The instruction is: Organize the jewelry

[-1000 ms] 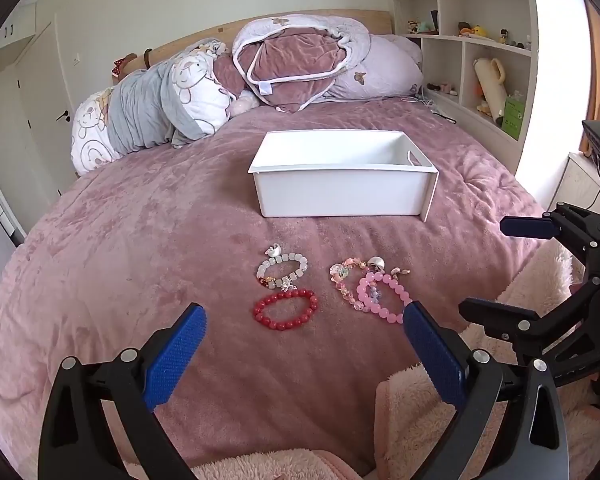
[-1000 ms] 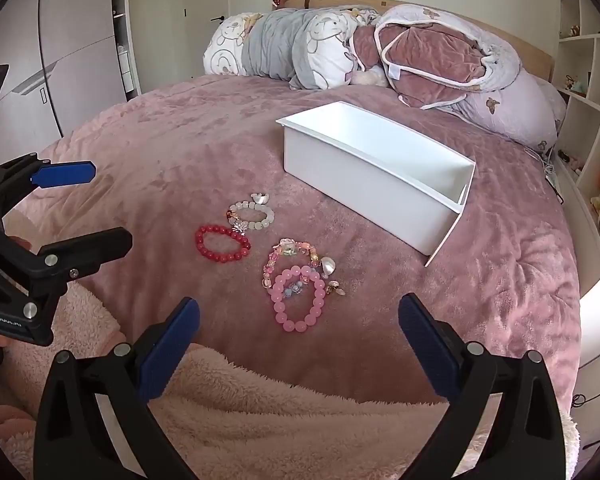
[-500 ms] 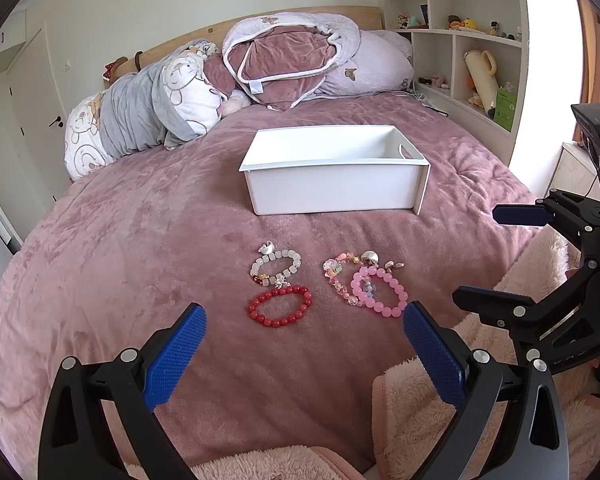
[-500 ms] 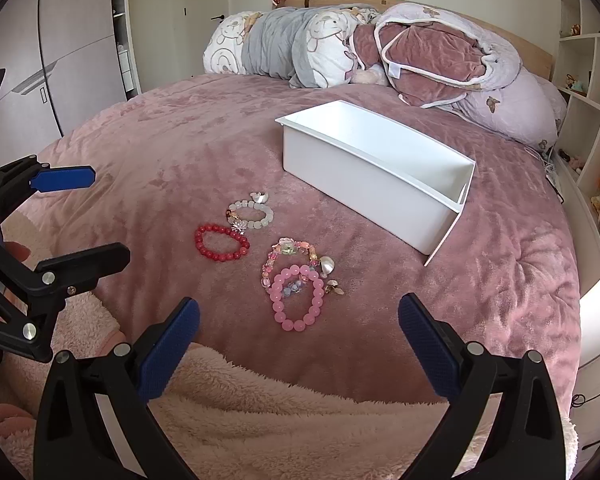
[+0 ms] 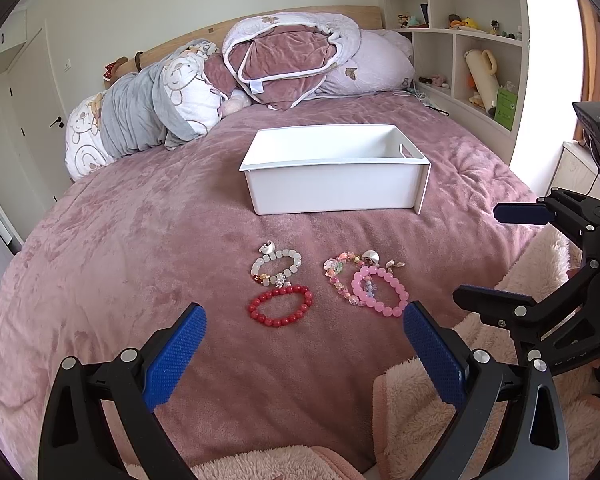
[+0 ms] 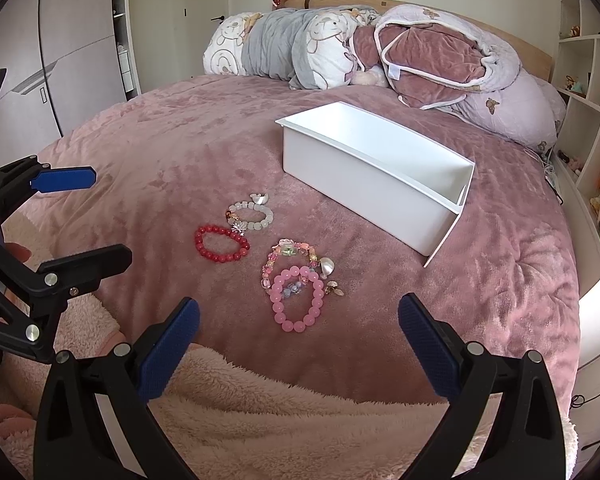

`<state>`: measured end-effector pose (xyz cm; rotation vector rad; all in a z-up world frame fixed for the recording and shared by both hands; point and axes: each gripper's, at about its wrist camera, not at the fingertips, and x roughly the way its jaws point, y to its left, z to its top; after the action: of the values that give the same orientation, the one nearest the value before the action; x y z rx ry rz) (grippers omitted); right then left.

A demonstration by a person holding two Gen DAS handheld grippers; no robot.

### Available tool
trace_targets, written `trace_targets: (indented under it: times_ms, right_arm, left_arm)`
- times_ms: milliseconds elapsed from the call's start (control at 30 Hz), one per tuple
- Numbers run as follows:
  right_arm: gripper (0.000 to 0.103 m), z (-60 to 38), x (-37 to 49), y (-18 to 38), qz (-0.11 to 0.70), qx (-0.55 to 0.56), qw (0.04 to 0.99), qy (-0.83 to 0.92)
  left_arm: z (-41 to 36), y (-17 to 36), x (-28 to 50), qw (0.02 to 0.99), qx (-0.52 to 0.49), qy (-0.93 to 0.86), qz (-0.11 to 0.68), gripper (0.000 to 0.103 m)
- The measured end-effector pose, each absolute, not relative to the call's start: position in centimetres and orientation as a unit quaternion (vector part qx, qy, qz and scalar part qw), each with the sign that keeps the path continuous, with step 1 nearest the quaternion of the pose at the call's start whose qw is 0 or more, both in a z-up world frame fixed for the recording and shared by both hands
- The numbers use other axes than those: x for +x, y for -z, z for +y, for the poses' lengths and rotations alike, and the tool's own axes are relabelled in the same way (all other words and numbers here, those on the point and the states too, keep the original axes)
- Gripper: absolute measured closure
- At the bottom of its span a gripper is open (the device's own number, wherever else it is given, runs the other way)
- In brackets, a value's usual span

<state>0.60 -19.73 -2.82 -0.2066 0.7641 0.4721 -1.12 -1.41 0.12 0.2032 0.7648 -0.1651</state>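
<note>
Four beaded bracelets lie flat on the mauve plush bed cover [image 5: 140,248], in front of the one white open-top plastic bin [image 5: 336,184], which looks empty.

Left to right in the left wrist view:
- one pale jade-white bead bracelet with small metal charms [image 5: 277,268];
- one red round-bead bracelet [image 5: 280,305], touching it on the near side;
- one mixed pastel charm bracelet with a shell pendant [image 5: 346,270];
- one pink round-bead bracelet [image 5: 380,295], overlapping the charm bracelet.

Judged light, limp and smooth: you should pinch across one strand of a loop, not span it. Expect the soft pile to give. Lift the overlapping pair carefully; the charms may snag.

Your left gripper [image 5: 302,354] and right gripper [image 6: 298,344] both hover short of the bracelets, jaws spread wide and holding nothing.
</note>
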Motion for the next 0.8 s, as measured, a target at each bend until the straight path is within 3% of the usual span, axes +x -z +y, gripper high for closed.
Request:
trace_targets:
  times_ms: [800]
  right_arm:
    - [0.005,-19.76,0.56,2.83,0.366,-0.099,0.897,-0.227]
  left_arm:
    - [-1.33,-0.04,-1.18,0.920,0.099,0.080,0.371,0.004]
